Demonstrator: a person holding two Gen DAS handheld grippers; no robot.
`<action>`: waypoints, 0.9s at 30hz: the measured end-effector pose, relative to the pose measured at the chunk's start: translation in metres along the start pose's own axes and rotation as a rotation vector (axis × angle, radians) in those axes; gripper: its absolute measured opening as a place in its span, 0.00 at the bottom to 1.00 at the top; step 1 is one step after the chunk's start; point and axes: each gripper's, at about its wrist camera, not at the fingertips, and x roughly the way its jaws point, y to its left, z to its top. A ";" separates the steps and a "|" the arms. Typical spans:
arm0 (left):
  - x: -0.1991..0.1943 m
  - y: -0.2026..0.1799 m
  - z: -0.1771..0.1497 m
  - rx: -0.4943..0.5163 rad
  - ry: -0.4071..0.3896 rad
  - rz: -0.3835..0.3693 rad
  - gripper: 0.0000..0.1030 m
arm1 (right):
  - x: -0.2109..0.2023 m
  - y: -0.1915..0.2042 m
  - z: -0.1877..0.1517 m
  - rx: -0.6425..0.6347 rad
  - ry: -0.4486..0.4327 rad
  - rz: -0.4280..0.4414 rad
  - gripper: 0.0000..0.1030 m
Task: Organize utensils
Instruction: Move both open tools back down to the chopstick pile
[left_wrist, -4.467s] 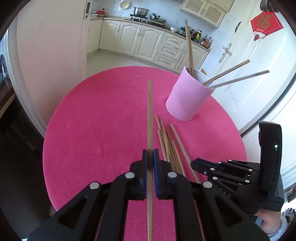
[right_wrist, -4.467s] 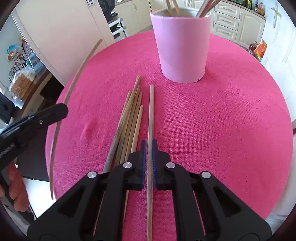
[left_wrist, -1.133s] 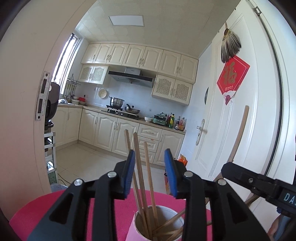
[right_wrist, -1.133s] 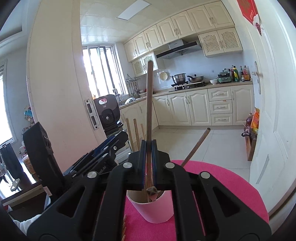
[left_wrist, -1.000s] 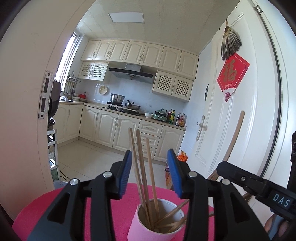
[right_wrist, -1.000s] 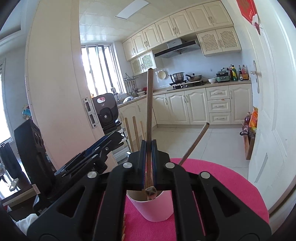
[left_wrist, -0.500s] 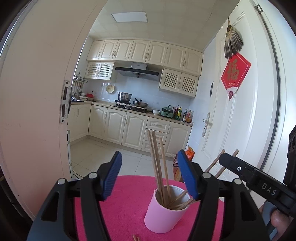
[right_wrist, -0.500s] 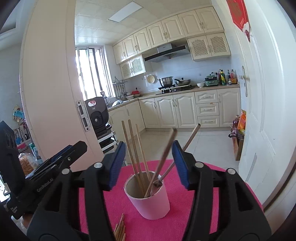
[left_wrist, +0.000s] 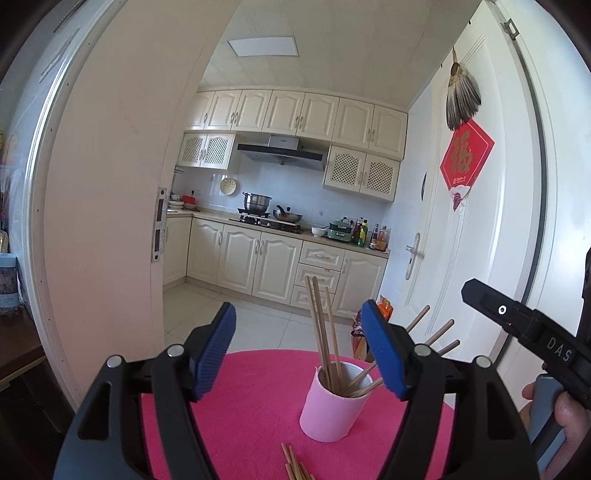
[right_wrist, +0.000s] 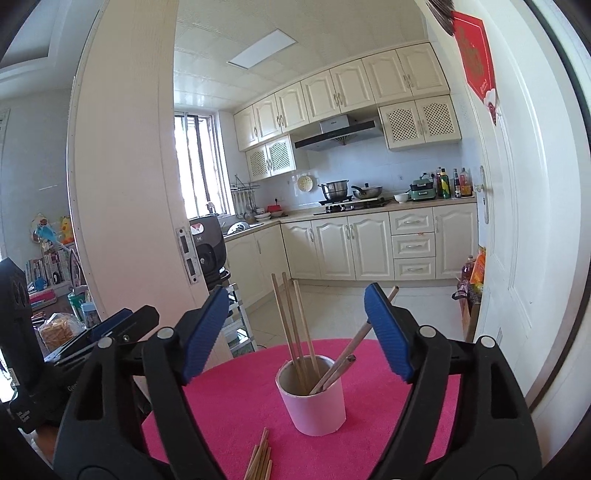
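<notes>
both tools hang above the pink worktop (left_wrist: 258, 406), empty: the left tool (left_wrist: 298, 350) and the right tool (right_wrist: 295, 332) are each opening wider. the pink cup (right_wrist: 312, 402) holds upright chopsticks (right_wrist: 295, 325); loose chopsticks (right_wrist: 260, 461) lie just before it

The worktop (left_wrist: 258, 413) is covered in bright magenta-pink cloth. On it the cup (left_wrist: 328, 413) is pale pink outside, off-white at the rim. The chopsticks in the cup (left_wrist: 325, 339) and the loose chopsticks (right_wrist: 260, 461) are plain light brown wood. The left hand-held gripper (left_wrist: 297, 350) and the right hand-held gripper (right_wrist: 295, 332) are both matte black with ribbed royal-blue pads (left_wrist: 216, 350). The cabinets (left_wrist: 258, 258) are cream. A red diamond-shaped sign (left_wrist: 466, 157) with gold lettering hangs on the white door (left_wrist: 461, 236).
</notes>
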 end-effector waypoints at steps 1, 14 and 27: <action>-0.004 0.000 0.001 0.003 0.003 0.002 0.68 | -0.004 0.001 0.001 -0.002 -0.004 0.000 0.77; -0.032 -0.010 -0.008 0.022 0.112 0.004 0.69 | -0.049 0.002 0.001 -0.027 0.000 -0.028 0.84; -0.011 -0.002 -0.079 0.003 0.417 -0.039 0.69 | -0.047 -0.006 -0.064 -0.027 0.244 -0.054 0.84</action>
